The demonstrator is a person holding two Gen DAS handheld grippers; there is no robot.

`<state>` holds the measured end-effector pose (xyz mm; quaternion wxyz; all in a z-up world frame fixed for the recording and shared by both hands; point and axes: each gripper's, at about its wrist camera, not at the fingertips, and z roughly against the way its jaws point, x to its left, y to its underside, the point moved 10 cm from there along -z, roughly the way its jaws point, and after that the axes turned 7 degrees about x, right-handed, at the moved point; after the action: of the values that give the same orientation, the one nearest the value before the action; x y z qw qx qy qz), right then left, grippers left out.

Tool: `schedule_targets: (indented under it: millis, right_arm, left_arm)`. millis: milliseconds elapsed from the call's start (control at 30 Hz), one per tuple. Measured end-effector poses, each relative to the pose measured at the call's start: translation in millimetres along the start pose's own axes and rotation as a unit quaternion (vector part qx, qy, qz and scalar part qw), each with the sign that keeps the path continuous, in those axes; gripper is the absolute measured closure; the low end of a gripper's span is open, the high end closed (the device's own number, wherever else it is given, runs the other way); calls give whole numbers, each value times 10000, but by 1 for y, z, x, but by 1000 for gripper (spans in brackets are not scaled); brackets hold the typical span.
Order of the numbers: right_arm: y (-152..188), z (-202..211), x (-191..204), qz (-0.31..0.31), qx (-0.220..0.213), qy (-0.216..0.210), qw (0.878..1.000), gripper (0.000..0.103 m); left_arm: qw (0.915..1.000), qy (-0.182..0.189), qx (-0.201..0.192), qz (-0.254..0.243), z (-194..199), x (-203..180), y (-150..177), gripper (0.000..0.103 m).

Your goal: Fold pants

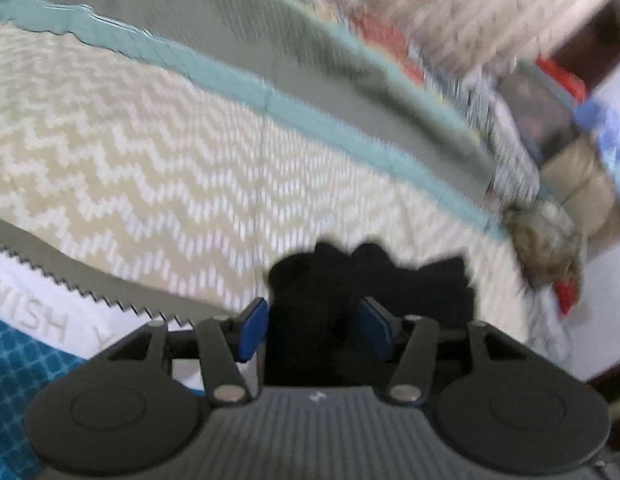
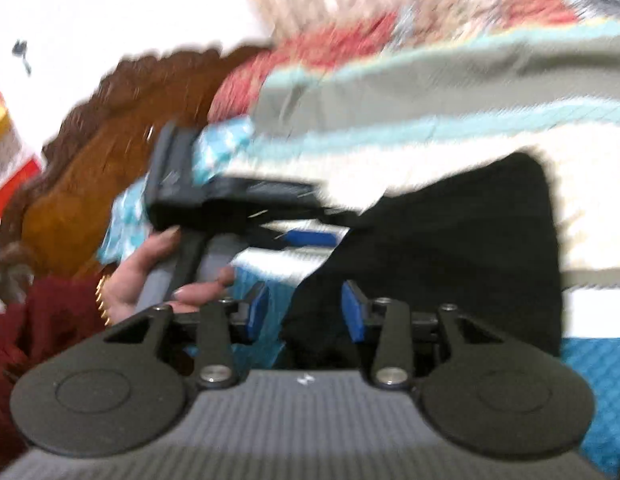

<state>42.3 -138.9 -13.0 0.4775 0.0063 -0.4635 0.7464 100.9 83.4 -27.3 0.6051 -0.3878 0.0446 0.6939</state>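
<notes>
Looking along my left gripper (image 1: 315, 326) in the left wrist view, I am seeing the pants (image 1: 350, 300) as a dark, crumpled bunch sitting right between the blue pads (image 1: 254, 330). The jaws are standing partly apart; the cloth is filling the gap, but through the blur I cannot tell whether the pads are pressing on it. The pants are lying on the bed cover (image 1: 150, 152), a zigzag-patterned spread, towards its near edge. I am judging the fabric to be soft, light and limp: it will be sagging and sliding wherever I am not holding it, so I am favouring a hem or the waistband, pinched through all layers, over a loose middle fold.

Turning to the right wrist view, my right gripper (image 2: 306, 314) is also standing half open, and the black cloth is running from between its pads up and away to the right across the bed cover (image 2: 590, 216). Again the cloth is inside the gap, with no clear pinch visible. My left hand (image 2: 150, 272) is showing at the left, wrapped round the handle of the left gripper (image 2: 310, 238), which is reaching towards the pants' far left edge.
</notes>
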Motion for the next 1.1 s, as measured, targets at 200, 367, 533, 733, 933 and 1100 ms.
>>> schedule_targets:
  millis: [200, 367, 533, 733, 933, 1100]
  right_arm:
    - [-2, 24, -62, -996, -470, 493, 9927, 59]
    - [48, -13, -97, -1701, -45, 938, 9809, 67]
    - [40, -2, -81, -1265, -5, 904, 9878, 66]
    - [30, 23, -85, -1431, -574, 945, 9835, 61]
    - [40, 41, -122, -2036, -839, 1162, 9685, 55]
    - [74, 10, -135, -2327, -44, 1463, 9615, 56]
  left_arm:
    - [9939, 1061, -118, -260, 27, -48, 13, 56]
    - [9945, 214, 727, -718, -33, -35, 69, 67]
    - [9956, 235, 594, -681, -27, -34, 66, 67]
    - [9978, 483, 316, -338, 14, -23, 59, 41]
    - [9988, 336, 322, -180, 15, -14, 70, 27]
    - [9929, -643, 836, -555, -22, 2, 96, 20]
